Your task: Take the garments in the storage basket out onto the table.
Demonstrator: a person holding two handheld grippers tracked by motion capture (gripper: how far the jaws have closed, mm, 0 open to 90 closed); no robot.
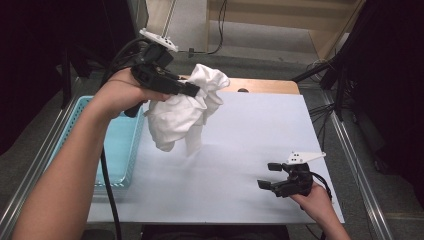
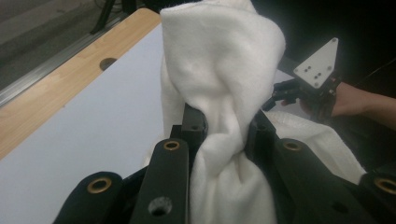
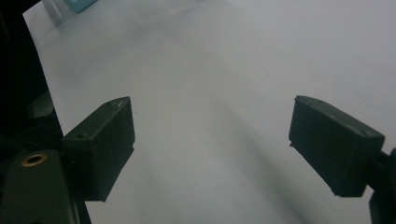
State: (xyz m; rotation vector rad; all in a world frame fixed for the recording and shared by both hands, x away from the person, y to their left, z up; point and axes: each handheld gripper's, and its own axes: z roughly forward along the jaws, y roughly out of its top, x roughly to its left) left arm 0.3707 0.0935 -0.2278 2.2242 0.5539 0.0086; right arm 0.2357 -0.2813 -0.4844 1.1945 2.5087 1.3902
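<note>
Your left gripper [image 1: 192, 90] is clamped on the cloth [image 1: 182, 112], which hangs down over the bench [image 1: 260, 130]; your right gripper [image 1: 269, 175], jaws apart, waits well off to its lower right.

We see a light blue basket [image 1: 120, 150] at the table's [image 1: 240, 150] left edge. The tabletop is white (a wooden strip [image 1: 265, 86] runs along its far edge).
</note>
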